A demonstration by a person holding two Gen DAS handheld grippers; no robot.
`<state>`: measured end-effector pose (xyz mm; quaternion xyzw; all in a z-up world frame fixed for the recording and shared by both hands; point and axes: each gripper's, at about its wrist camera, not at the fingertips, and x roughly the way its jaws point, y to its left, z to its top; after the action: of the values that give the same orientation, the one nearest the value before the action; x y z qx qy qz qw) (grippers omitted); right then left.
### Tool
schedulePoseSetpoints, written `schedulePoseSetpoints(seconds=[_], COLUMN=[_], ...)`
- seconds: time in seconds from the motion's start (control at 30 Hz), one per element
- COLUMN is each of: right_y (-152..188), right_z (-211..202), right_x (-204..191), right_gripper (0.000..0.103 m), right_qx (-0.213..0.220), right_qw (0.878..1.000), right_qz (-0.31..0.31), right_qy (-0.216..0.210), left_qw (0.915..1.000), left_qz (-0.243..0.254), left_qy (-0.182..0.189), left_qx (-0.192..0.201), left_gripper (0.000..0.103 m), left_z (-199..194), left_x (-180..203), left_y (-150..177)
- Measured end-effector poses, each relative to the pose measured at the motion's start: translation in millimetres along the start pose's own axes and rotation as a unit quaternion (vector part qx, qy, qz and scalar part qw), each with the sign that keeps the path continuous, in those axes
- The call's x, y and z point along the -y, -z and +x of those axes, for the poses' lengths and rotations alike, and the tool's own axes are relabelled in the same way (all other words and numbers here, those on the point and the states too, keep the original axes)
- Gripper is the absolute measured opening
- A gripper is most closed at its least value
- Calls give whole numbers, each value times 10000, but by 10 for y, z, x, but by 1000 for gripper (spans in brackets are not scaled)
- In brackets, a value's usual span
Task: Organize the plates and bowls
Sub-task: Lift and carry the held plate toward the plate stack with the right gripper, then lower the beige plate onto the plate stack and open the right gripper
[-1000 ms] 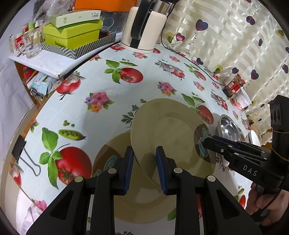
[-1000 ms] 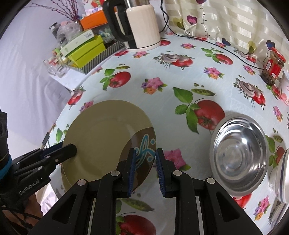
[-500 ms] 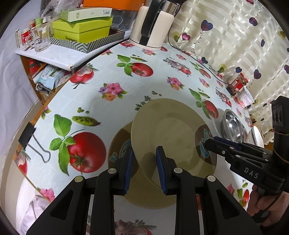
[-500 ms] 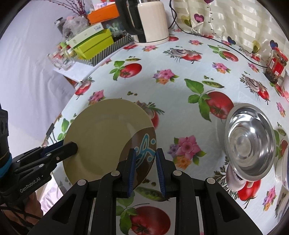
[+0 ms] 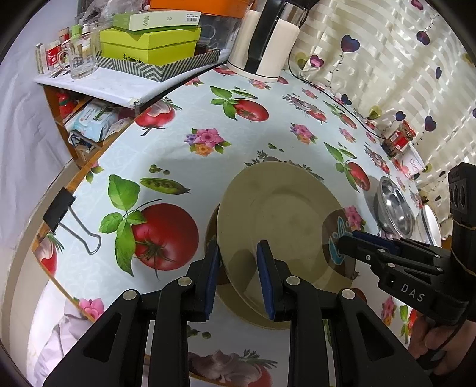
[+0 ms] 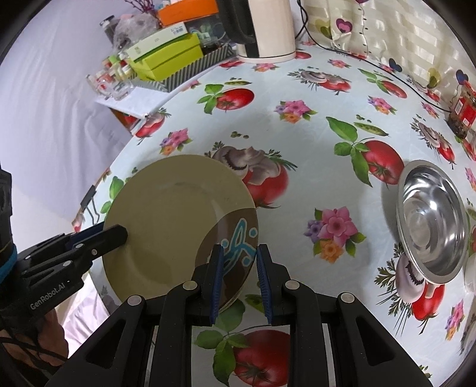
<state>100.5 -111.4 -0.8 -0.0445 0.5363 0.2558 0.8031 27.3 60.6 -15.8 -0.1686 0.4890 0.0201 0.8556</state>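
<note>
A beige plate (image 5: pixel 279 214) with a brown patch and blue lettering (image 6: pixel 238 238) is held tilted just above the table by both grippers. My left gripper (image 5: pixel 238 250) is shut on its plain rim and shows in the right wrist view as the left gripper (image 6: pixel 119 233). My right gripper (image 6: pixel 240 251) is shut on the brown-patch rim and appears as the right gripper (image 5: pixel 345 239) from the other side. A second plate (image 5: pixel 211 229) lies almost hidden beneath the held one. A steel bowl (image 6: pixel 431 220) sits to the right.
A white dish (image 5: pixel 431 226) stands past the steel bowl. A kettle (image 6: pixel 267 26) with its cord, green boxes (image 5: pixel 148 44) on a side shelf and a jar (image 6: pixel 464 101) line the far side. A binder clip (image 5: pixel 59 208) grips the cloth at the table's left edge.
Both grippers carried the plate leftward across the table, away from the steel bowl. The lower plate, partly showing before, is now nearly covered by the held one.
</note>
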Motion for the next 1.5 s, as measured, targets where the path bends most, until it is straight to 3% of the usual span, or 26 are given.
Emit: schedulePoseSetpoints(seconds=[1.5], right_y=[100], right_z=[67], right_x=[-72], right_gripper=[27], right_qx=[-69], right_qw=[9999], right_qz=[-151], right_qy=[-45], left_qw=[9998], left_qz=[110], left_qy=[-128], left_qx=[-112], left_gripper=[28], left_z=[90], left_x=[-44], left_y=[124])
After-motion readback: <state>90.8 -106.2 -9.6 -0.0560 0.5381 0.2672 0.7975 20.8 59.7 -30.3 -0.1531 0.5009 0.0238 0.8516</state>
